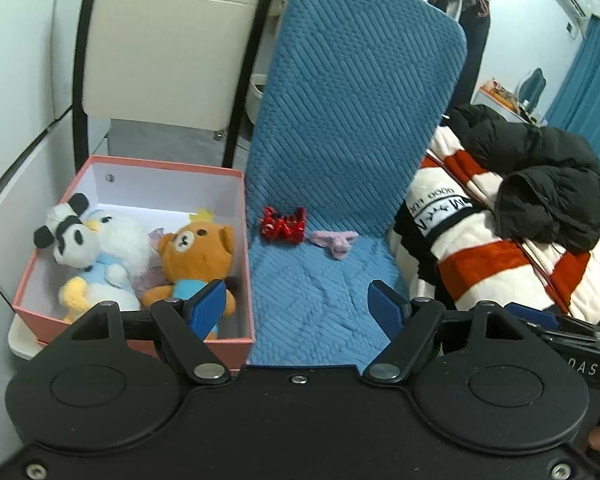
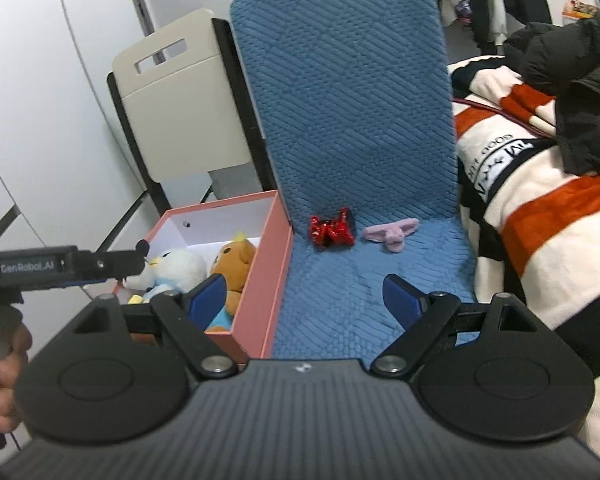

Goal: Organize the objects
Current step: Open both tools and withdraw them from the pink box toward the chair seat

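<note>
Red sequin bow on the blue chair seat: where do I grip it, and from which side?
Grip the red bow at its narrow middle, where the two lobes pinch in. Come from the front and above, since the blue chair back rises right behind it. The right gripper is open, empty, and nearly lined up.

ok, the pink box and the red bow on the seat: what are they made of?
pink box: looks like rigid cardboard, matte pink outside, white inside, thin straight walls, a punched hole. red bow: probably sequinned or metallic fabric; it glints with specular sparkle. Too small to be sure.
</note>
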`<state>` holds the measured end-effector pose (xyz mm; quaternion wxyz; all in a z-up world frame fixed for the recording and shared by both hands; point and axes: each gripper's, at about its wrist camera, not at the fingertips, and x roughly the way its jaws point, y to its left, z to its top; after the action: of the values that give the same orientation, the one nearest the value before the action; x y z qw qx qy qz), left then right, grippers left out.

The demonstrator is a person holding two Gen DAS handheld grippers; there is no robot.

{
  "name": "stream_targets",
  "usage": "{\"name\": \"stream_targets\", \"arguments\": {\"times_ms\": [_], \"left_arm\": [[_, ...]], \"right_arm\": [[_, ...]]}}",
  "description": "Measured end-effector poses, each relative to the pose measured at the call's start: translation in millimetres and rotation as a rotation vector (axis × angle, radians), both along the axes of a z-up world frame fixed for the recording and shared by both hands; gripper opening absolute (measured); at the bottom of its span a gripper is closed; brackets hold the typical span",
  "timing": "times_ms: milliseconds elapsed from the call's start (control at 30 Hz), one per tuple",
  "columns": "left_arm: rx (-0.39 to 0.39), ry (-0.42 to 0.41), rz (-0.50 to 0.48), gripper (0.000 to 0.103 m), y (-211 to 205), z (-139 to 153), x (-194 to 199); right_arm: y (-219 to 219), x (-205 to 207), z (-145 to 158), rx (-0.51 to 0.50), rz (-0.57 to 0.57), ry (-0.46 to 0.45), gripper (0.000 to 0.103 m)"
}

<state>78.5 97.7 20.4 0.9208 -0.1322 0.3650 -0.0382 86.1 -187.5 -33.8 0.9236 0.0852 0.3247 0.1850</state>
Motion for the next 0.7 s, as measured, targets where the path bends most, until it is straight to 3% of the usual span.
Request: {"name": "stream_targets", "arguments": {"times_ms": [367, 700], "left_arm": [[0.011, 0.008, -0.061, 0.077, -48, -27, 5], [0.020, 0.019, -0.101, 0.077, -77, -54, 19]], "right_arm": [[-31, -10, -27, 0.026, -0.044, -0.004, 0.087], [-47, -5, -69, 0.035, -0.061, 0.018, 0.087]]}}
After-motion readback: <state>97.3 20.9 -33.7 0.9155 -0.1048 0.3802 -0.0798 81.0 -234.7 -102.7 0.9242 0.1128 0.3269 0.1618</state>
